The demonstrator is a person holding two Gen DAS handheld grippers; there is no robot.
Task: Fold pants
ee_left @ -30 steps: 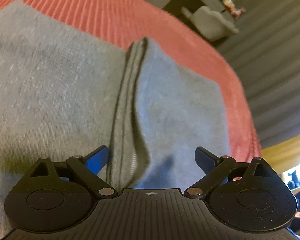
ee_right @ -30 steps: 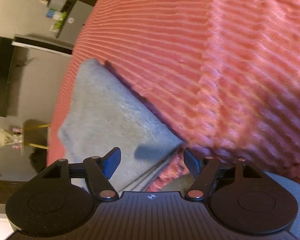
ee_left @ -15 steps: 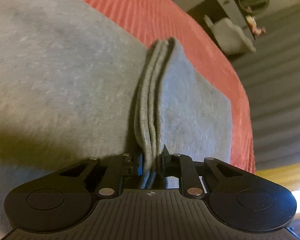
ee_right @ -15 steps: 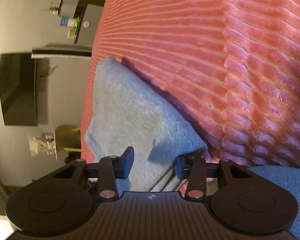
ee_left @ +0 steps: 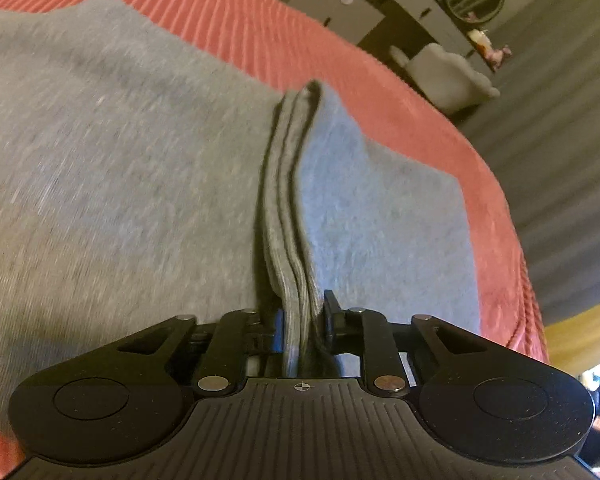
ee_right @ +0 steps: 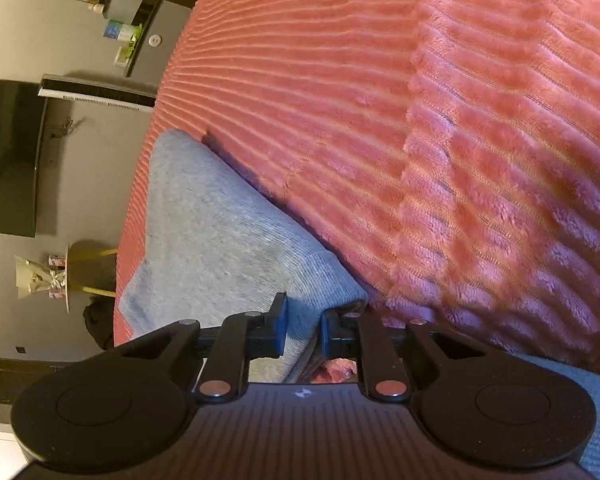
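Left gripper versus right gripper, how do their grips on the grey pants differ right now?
The left gripper pinches a thin stack of layered edges standing up as a ridge; the right gripper clamps a thicker rounded corner of the grey pants. The left gripper looks out mostly over grey cloth, the right gripper mostly over the red ribbed blanket. Both are shut on the pants.

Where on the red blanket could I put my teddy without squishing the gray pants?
The bare ribbed blanket beyond the pants' edge has room. A thinner strip lies between the gray pants and the far edge. It's crowded where both grippers pinch cloth.
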